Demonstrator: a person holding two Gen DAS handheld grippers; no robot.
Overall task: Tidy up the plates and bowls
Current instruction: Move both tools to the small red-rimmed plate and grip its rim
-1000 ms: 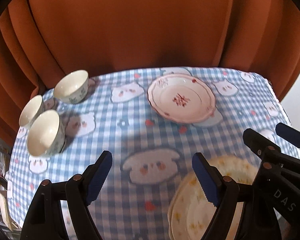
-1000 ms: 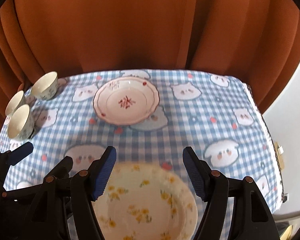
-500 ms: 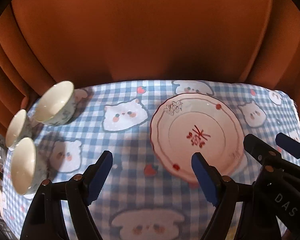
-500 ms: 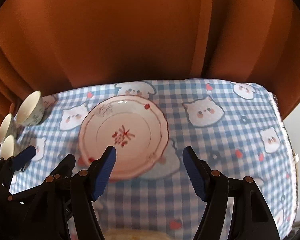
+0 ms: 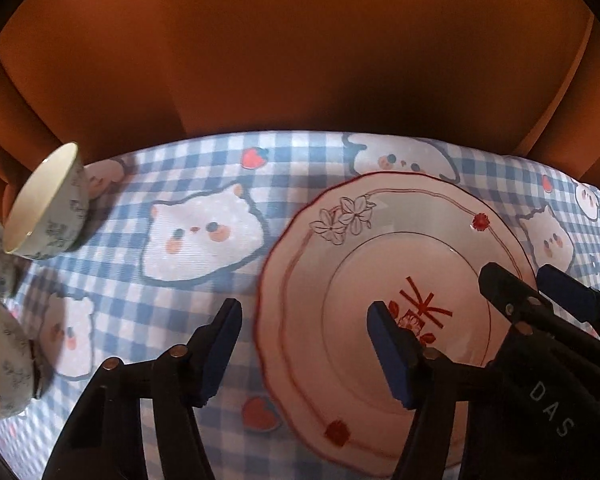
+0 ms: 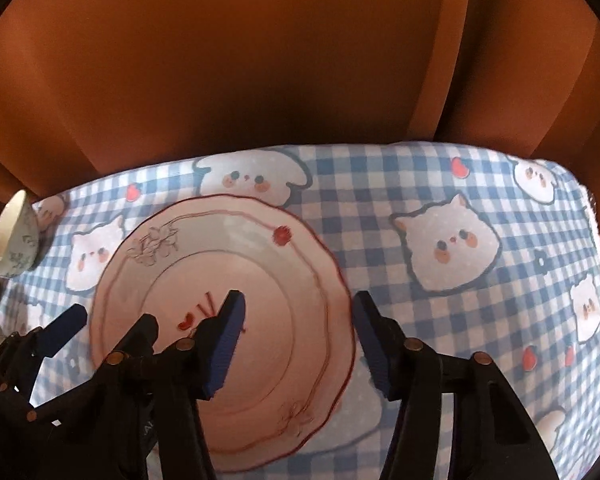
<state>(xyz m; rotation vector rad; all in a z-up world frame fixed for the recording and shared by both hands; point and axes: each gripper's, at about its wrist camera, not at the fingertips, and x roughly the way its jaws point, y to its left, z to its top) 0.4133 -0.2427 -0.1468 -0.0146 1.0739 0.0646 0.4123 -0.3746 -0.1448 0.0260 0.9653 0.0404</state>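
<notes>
A pale pink plate (image 5: pixel 380 248) with a scalloped red rim and red flower marks lies flat on the checked tablecloth. My left gripper (image 5: pixel 304 320) hangs just over its left rim, one finger outside the plate and one above its middle. The jaws are closing, and the pads do not press on anything. My right gripper (image 6: pixel 300 304) straddles the plate's (image 6: pixel 204 256) right rim the same way, jaws closing and pads free. Each gripper shows in the other's view: the right gripper (image 5: pixel 528 280) and the left gripper (image 6: pixel 112 320). Three small floral bowls (image 5: pixel 48 204) stand at the far left.
The blue-and-white checked tablecloth (image 6: pixel 480 320) with cat faces covers the table. An orange curtain (image 5: pixel 300 60) hangs right behind the far edge. The table's right edge (image 6: pixel 596 240) drops off close to the curtain. One bowl (image 6: pixel 16 236) shows at the left border of the right wrist view.
Both grippers have moved forward and down, from over the yellow-flowered plate to the pink plate. The yellow-flowered plate has left both views. Both pairs of jaws stand narrower than before.
</notes>
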